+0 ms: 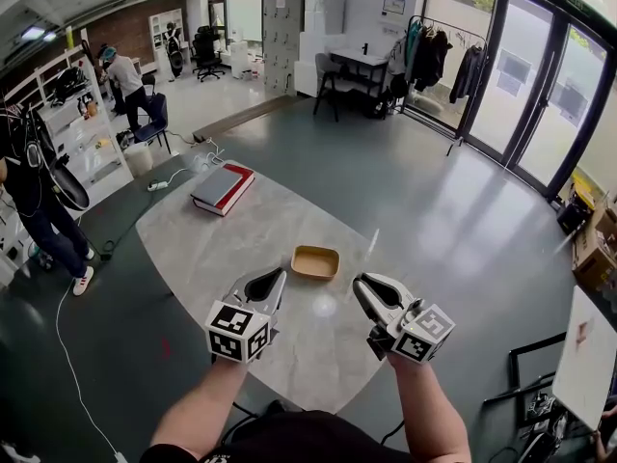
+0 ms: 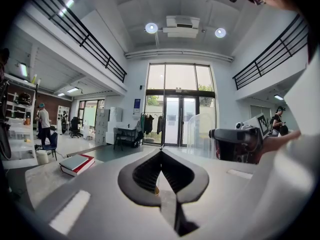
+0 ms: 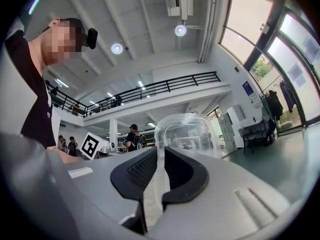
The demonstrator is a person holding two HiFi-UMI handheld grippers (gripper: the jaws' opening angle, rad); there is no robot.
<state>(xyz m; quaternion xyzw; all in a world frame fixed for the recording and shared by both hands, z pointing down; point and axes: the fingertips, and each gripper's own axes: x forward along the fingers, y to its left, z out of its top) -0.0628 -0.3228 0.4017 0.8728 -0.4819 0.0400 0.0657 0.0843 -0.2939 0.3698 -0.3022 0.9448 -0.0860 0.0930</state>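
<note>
The clear plastic lid (image 3: 184, 134) stands upright, its thin rim pinched in the right gripper (image 3: 161, 151), whose jaws are clenched on it. It hangs just above the pale stone table (image 1: 222, 249), between the two grippers (in the head view it is only a faint glint). The left gripper (image 2: 161, 153) is just beside it, jaw tips pressed together with nothing between them. A tan tray (image 1: 315, 261) lies just beyond both grippers. A red-edged book (image 1: 222, 188) lies at the far end.
</note>
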